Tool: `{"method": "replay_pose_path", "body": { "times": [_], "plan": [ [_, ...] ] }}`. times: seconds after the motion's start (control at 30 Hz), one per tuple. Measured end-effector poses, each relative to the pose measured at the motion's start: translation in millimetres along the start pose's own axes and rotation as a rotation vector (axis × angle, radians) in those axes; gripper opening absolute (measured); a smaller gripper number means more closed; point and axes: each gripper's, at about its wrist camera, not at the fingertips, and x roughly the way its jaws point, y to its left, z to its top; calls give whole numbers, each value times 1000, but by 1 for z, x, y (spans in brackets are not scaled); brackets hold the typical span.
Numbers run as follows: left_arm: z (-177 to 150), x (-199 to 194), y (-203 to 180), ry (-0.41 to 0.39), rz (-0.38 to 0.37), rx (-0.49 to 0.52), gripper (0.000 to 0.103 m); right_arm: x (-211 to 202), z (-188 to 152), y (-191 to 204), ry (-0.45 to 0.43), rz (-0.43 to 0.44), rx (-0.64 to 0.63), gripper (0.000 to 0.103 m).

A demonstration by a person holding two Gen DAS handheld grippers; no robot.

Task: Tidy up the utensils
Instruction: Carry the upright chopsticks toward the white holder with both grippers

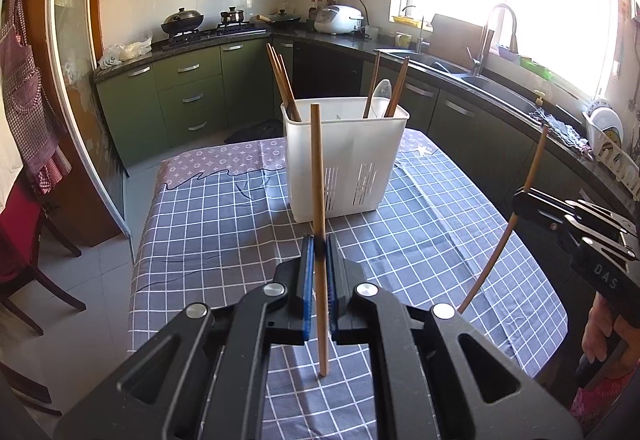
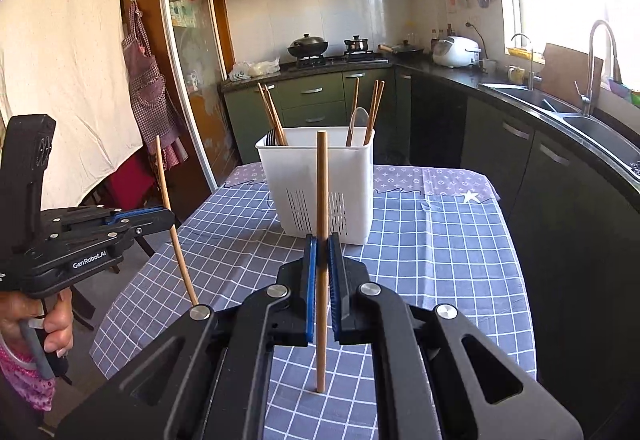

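A white slotted utensil holder (image 1: pixel 344 163) stands on the table (image 1: pixel 224 224), also in the right wrist view (image 2: pixel 320 187). It holds several wooden chopsticks (image 1: pixel 282 85) and a pale spoon (image 1: pixel 380 93). My left gripper (image 1: pixel 319 246) is shut on one wooden chopstick (image 1: pixel 318 175), held upright in front of the holder. My right gripper (image 2: pixel 322 244) is shut on another upright chopstick (image 2: pixel 322 183). The right gripper shows at the right of the left wrist view (image 1: pixel 528 195), the left gripper at the left of the right wrist view (image 2: pixel 168 211).
The table has a blue checked cloth (image 2: pixel 432 240). Green kitchen cabinets (image 1: pixel 188 95) and a stove with pots (image 1: pixel 208 21) stand behind. A sink (image 2: pixel 568 111) runs along the right counter. A dark chair (image 1: pixel 24 260) stands left of the table.
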Motion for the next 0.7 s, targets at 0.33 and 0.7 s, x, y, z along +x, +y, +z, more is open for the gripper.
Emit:
{"method": "replay_pose_path", "body": {
  "times": [0.33, 0.7],
  "plan": [
    [0, -3, -1, -2, 0, 3, 6, -14, -7, -7, -10, 6, 27, 7],
    [20, -9, -1, -13, -17, 13, 6, -15, -9, -11, -9, 21, 32, 7]
  ]
}}
